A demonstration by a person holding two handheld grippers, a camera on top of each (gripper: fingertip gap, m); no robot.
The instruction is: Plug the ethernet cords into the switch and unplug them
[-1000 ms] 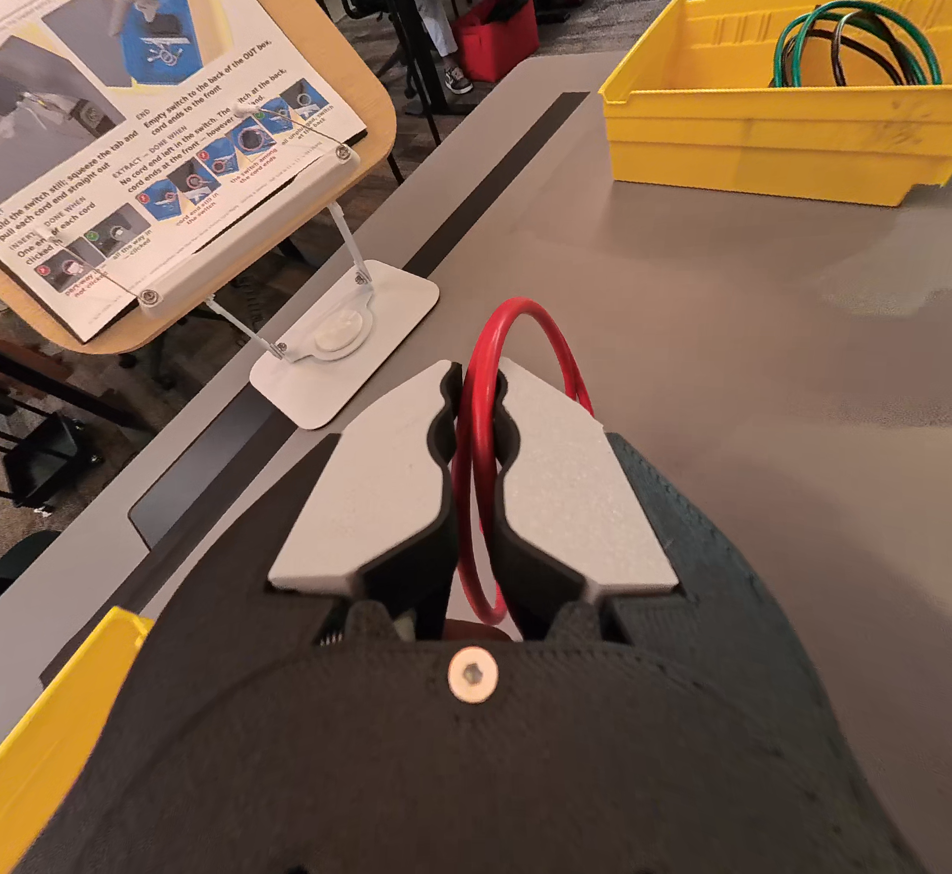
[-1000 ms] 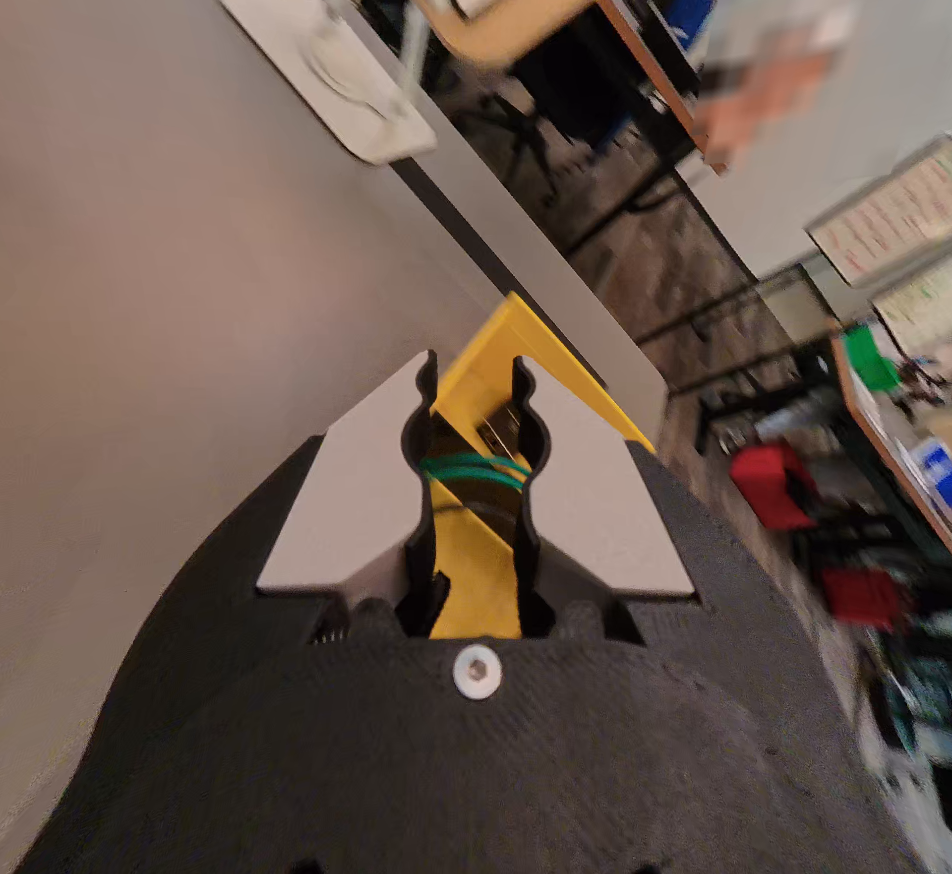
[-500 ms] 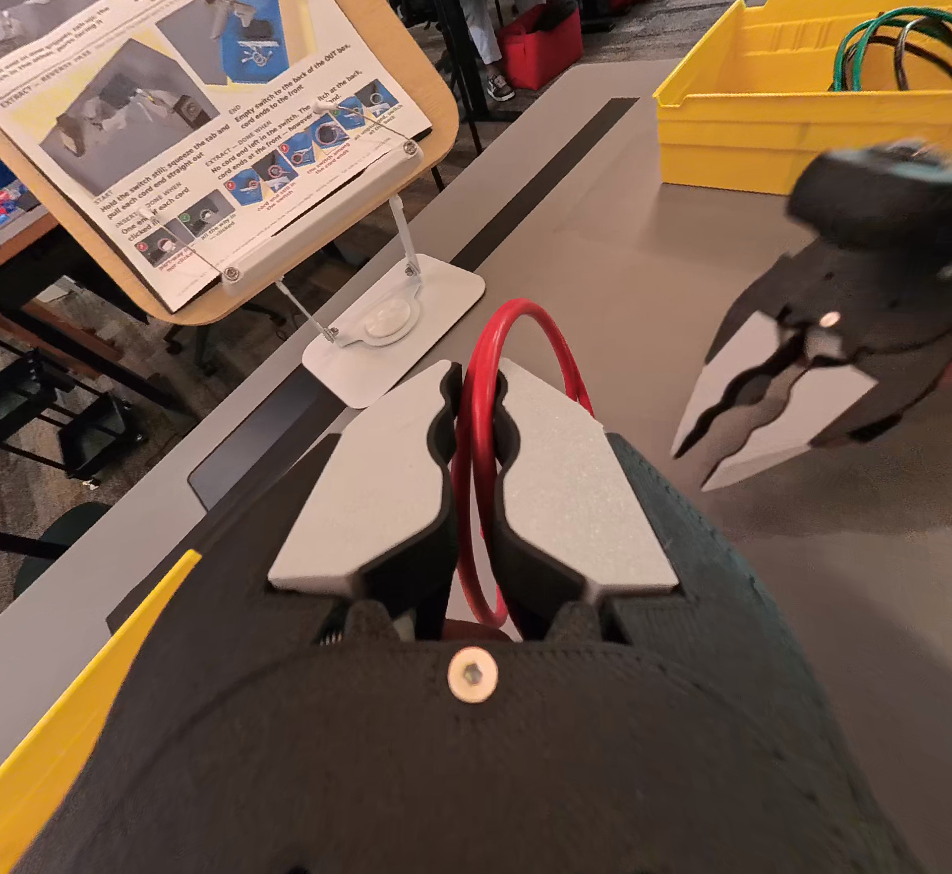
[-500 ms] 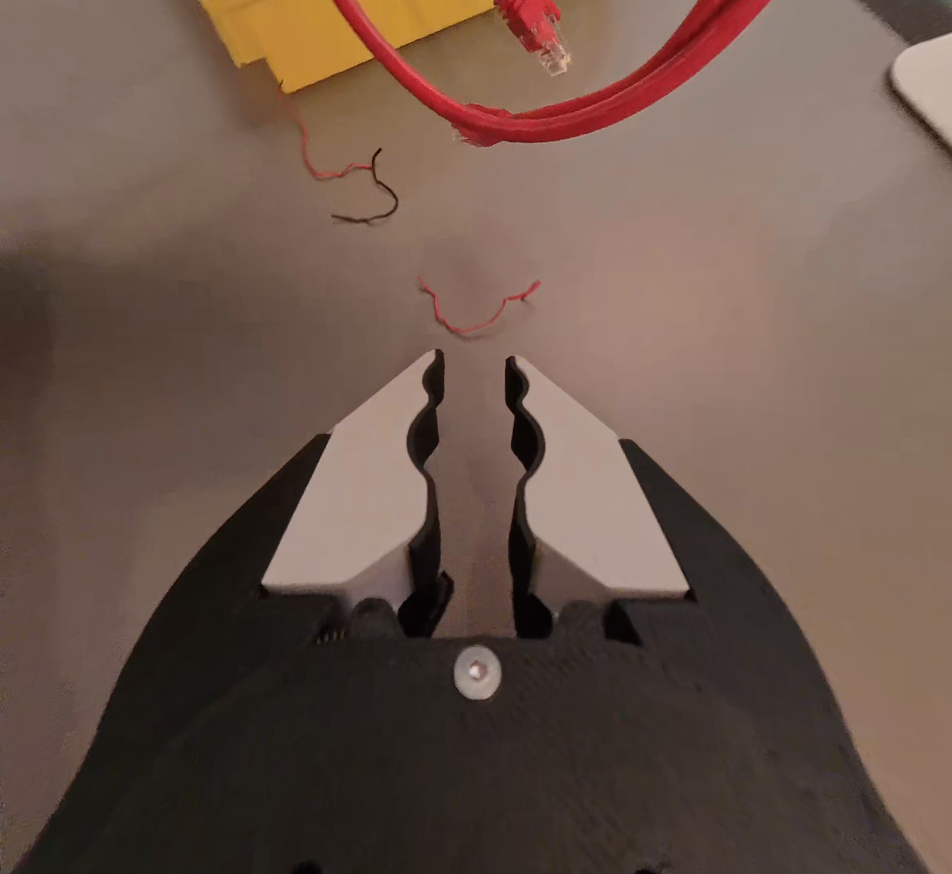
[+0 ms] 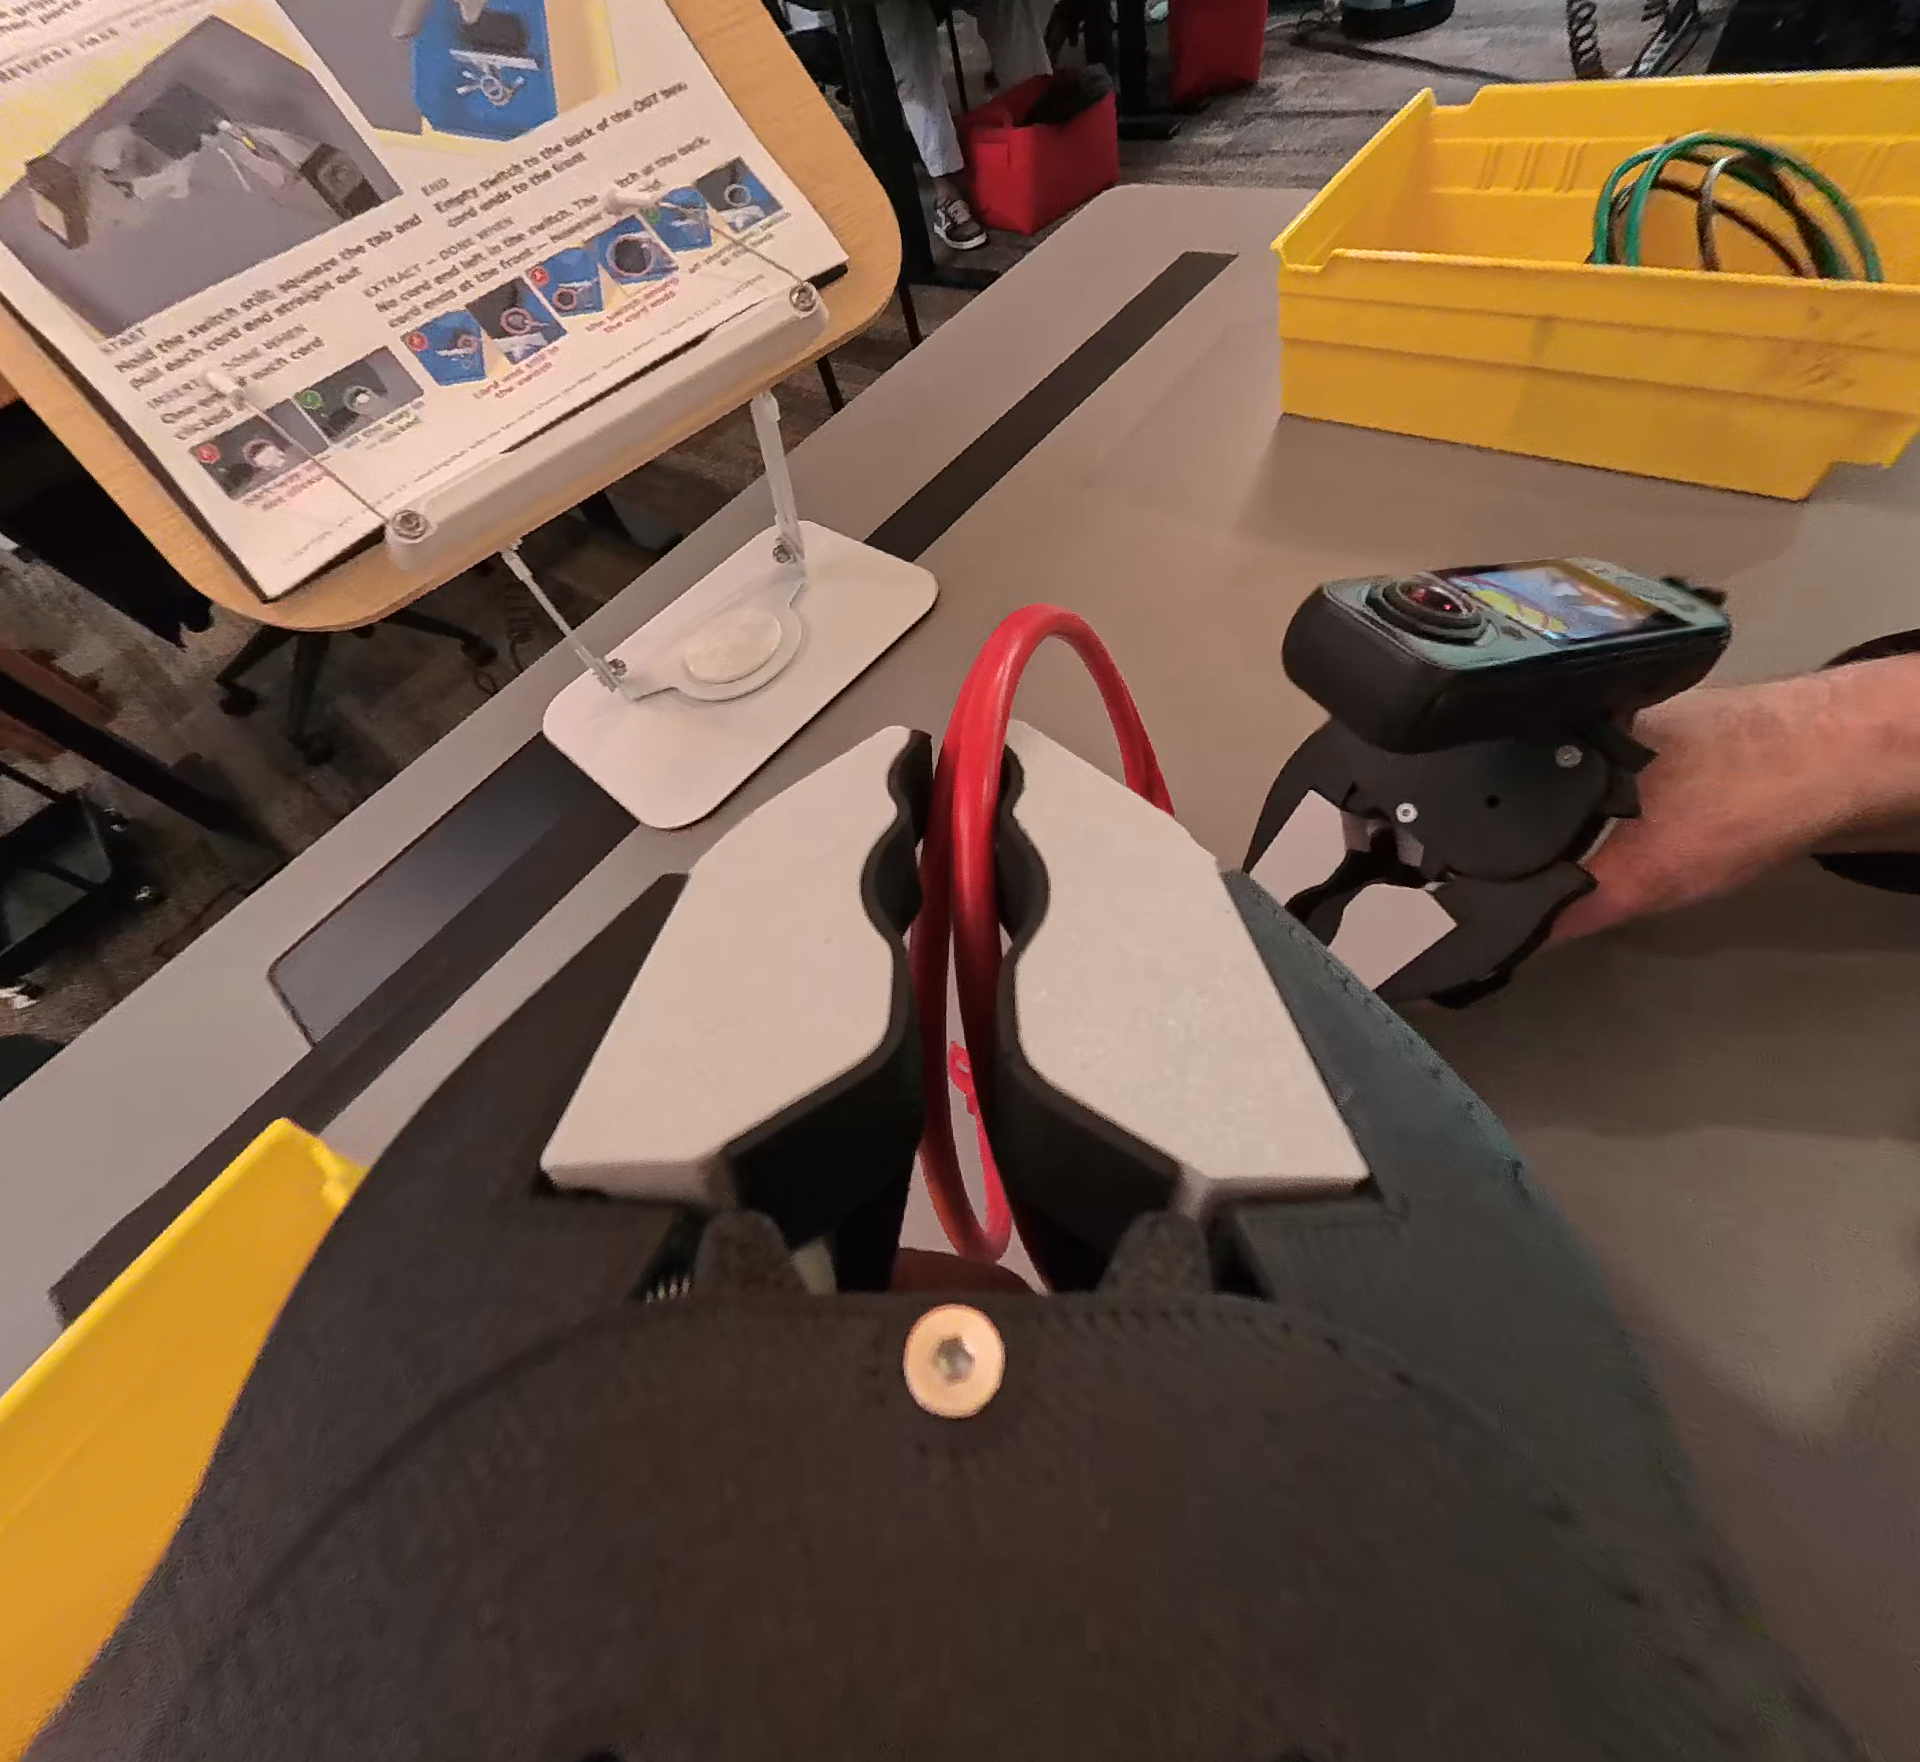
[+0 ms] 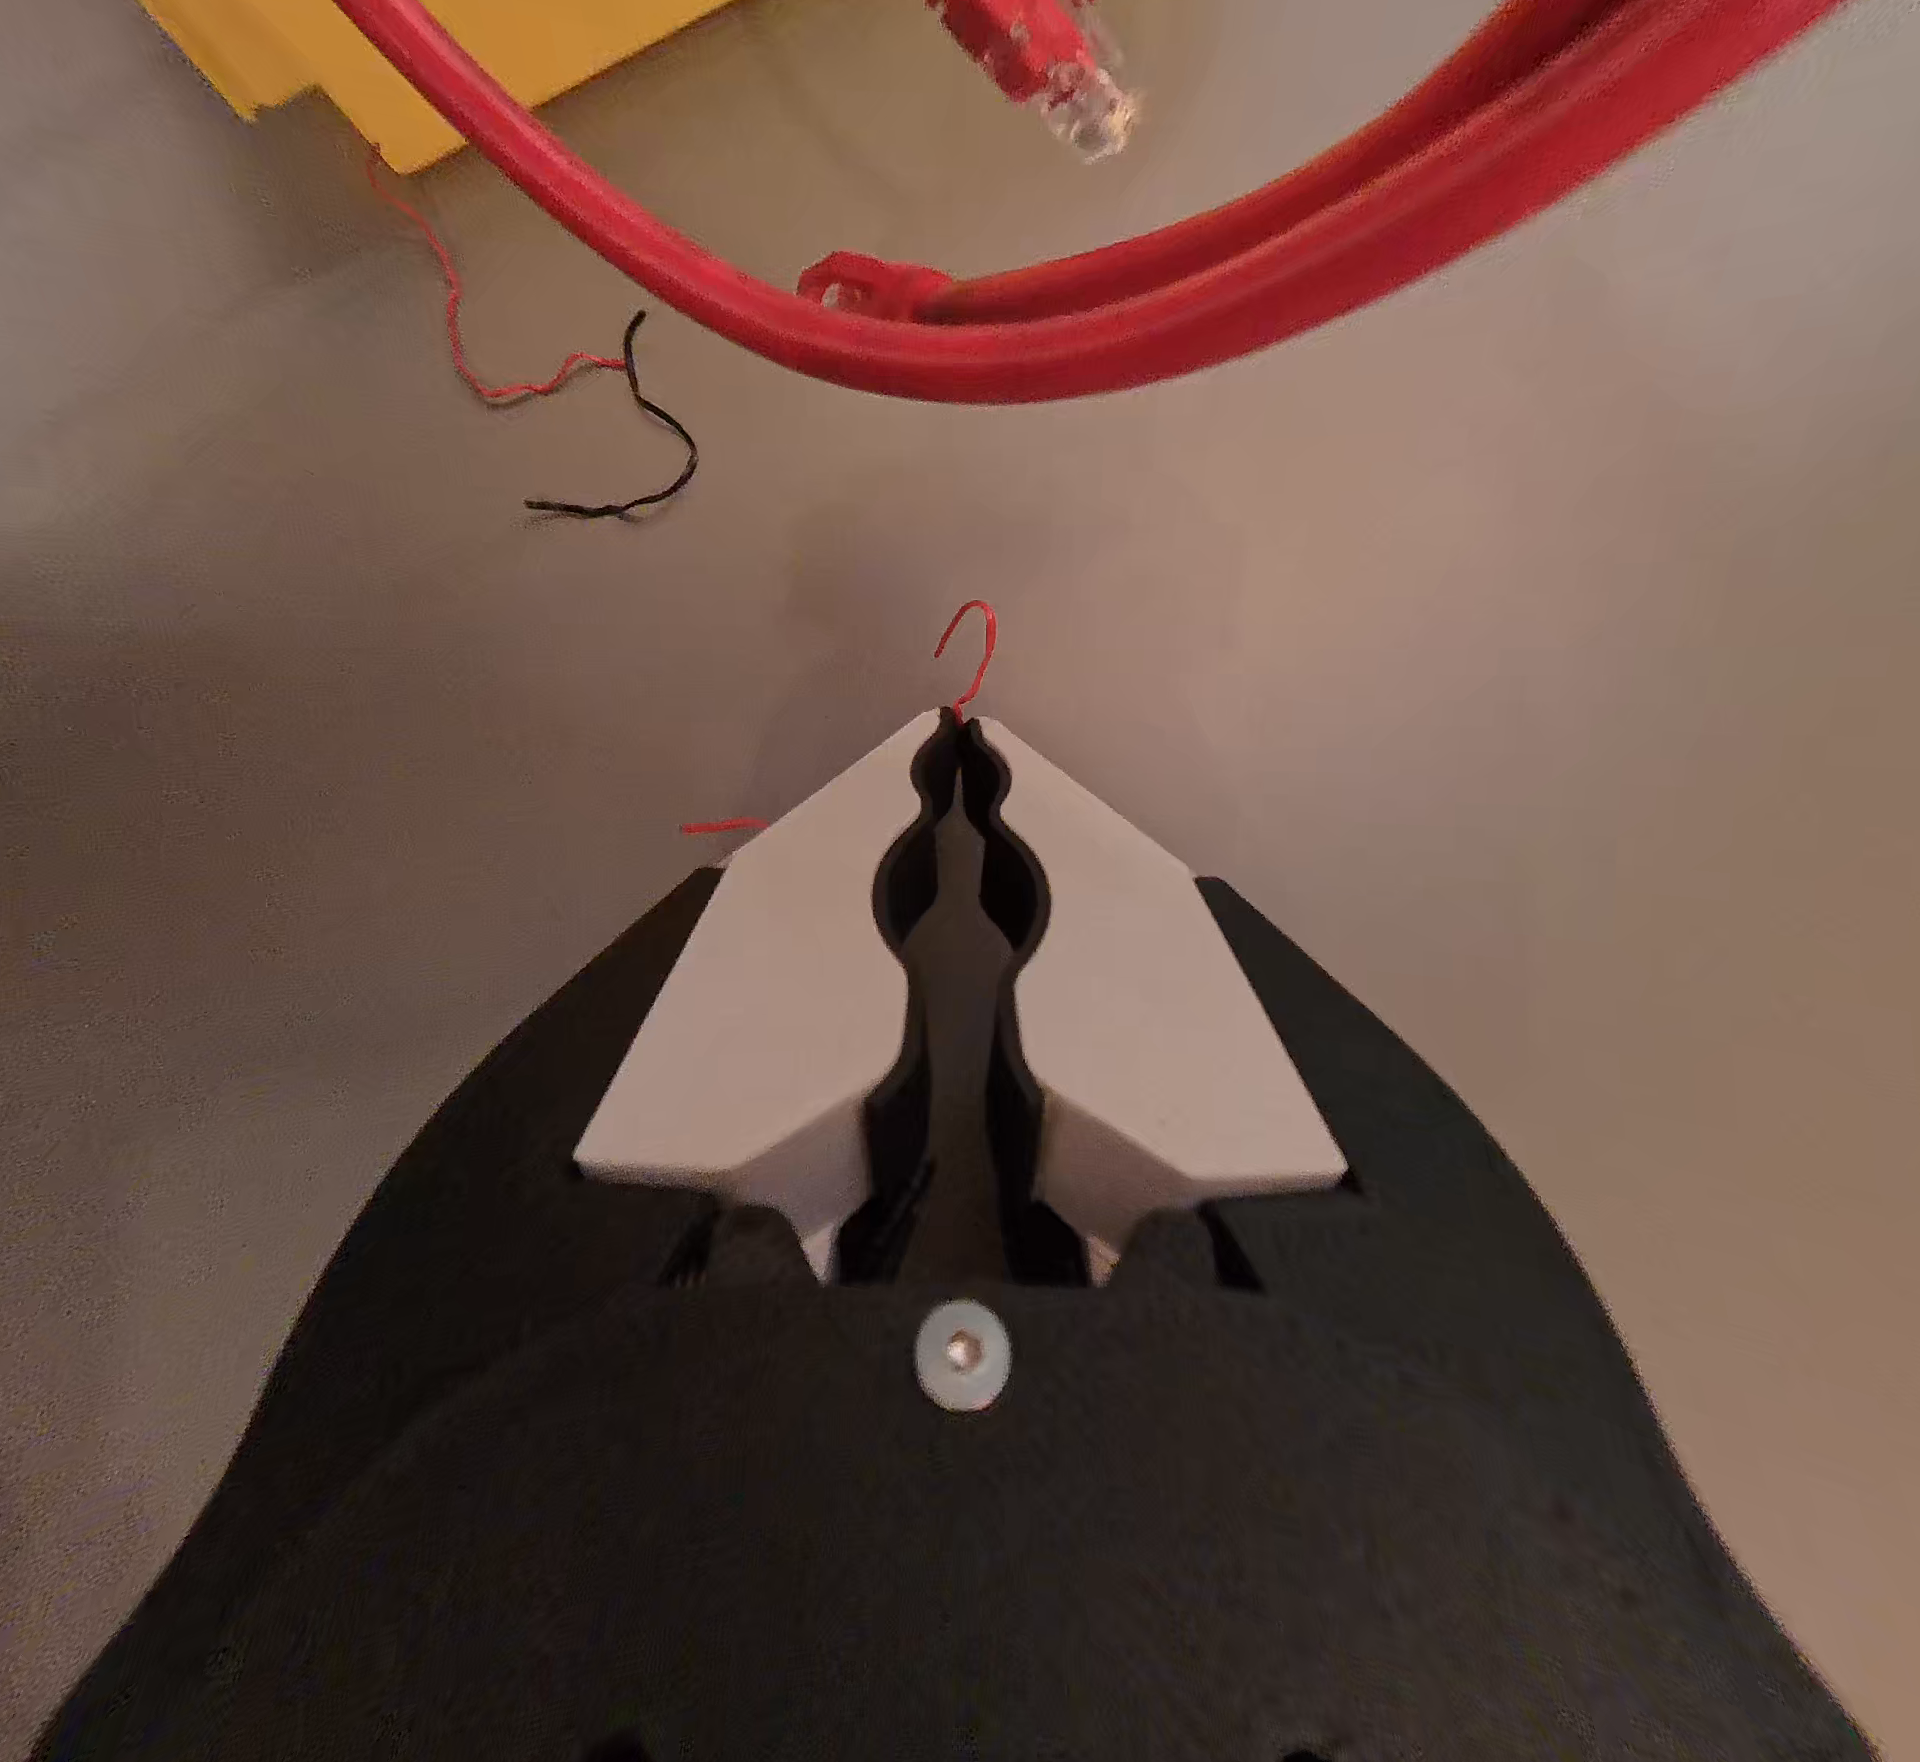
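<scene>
My left gripper (image 5: 961, 756) has its jaws clenched on the coiled red cord (image 5: 971, 891); my right gripper (image 6: 958, 723) pinches a thin red wire scrap (image 6: 964, 647) on the tabletop (image 6: 1455, 673).

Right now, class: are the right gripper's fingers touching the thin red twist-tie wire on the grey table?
Touching. The right wrist view shows the fingers shut on the thin red twist-tie wire, which curls out from between their tips.

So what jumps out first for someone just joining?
The coiled red cord, clamped upright between the left gripper's fingers, its plug dangling above the grey table. Below it, the right gripper has pinched a thin red twist tie off the table. Behind sits a yellow bin with green and black cords.
</scene>
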